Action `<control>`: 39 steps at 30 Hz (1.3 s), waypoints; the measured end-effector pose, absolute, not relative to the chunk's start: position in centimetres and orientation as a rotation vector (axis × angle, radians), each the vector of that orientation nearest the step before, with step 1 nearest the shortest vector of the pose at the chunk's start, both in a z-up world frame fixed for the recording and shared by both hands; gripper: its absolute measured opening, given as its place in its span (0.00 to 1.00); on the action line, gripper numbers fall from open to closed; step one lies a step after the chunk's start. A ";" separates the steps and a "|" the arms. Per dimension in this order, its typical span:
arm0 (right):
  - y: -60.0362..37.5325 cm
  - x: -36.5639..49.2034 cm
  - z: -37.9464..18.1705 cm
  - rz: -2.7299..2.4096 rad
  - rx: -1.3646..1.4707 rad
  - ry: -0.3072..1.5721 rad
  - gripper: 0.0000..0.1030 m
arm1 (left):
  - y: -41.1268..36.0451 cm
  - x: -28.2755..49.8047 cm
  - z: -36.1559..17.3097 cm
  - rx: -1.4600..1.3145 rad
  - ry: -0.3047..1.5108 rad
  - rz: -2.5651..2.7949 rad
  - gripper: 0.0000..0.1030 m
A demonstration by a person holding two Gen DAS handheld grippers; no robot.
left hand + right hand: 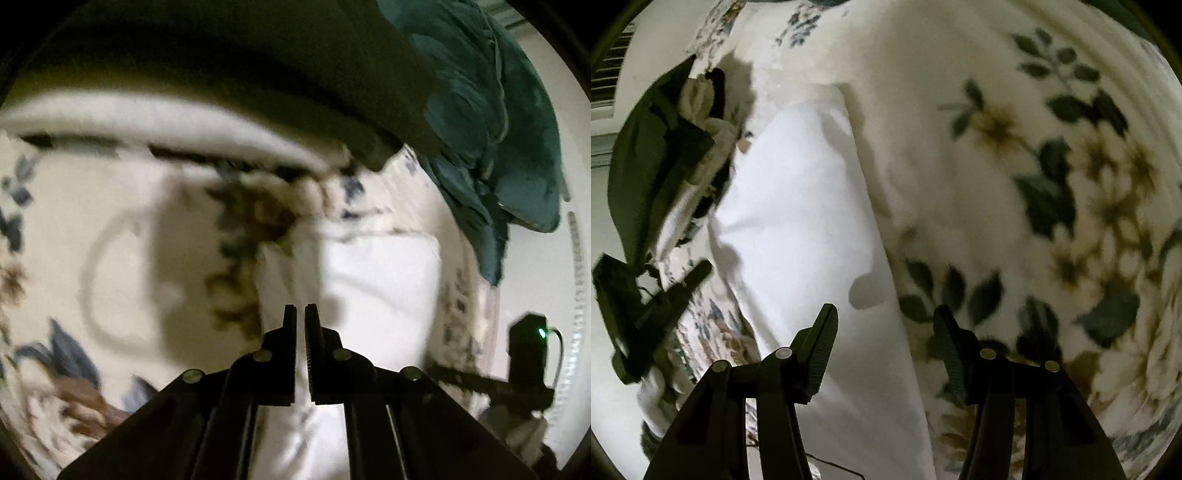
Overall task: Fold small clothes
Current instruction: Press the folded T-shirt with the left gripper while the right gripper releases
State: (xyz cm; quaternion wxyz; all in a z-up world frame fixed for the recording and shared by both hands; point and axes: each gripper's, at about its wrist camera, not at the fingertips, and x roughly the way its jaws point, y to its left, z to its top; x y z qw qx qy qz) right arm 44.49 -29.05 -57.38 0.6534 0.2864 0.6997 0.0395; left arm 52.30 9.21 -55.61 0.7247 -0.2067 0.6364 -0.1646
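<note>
A small white cloth [798,206] lies flat on a floral bedspread [1015,184]. My right gripper [885,309] is open just above the cloth's right edge, nothing between its fingers, and casts a shadow on the cloth. In the left wrist view my left gripper [300,314] is shut over the same white cloth [376,280], near its left side. I cannot tell whether fabric is pinched between the tips. The left tool [646,306] shows as a dark shape at the left of the right wrist view.
A teal garment [491,129] is heaped at the upper right and a dark olive one [221,55] lies across the top. The bedspread [74,206] spreads to the left. Crumpled clothes [709,110] and a dark green piece [639,166] lie beyond the cloth's left edge.
</note>
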 end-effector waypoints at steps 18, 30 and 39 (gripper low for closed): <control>-29.9 54.2 -60.6 0.337 0.725 1.541 0.55 | 7.2 53.8 -56.7 -0.477 1.370 -0.372 0.42; -30.1 53.9 -61.1 0.358 0.746 1.534 0.59 | 6.5 55.8 -59.3 -0.568 1.329 -0.403 0.80; -28.5 54.4 -60.0 0.334 0.623 1.473 0.18 | 4.4 55.8 -58.7 -0.518 1.243 -0.424 0.10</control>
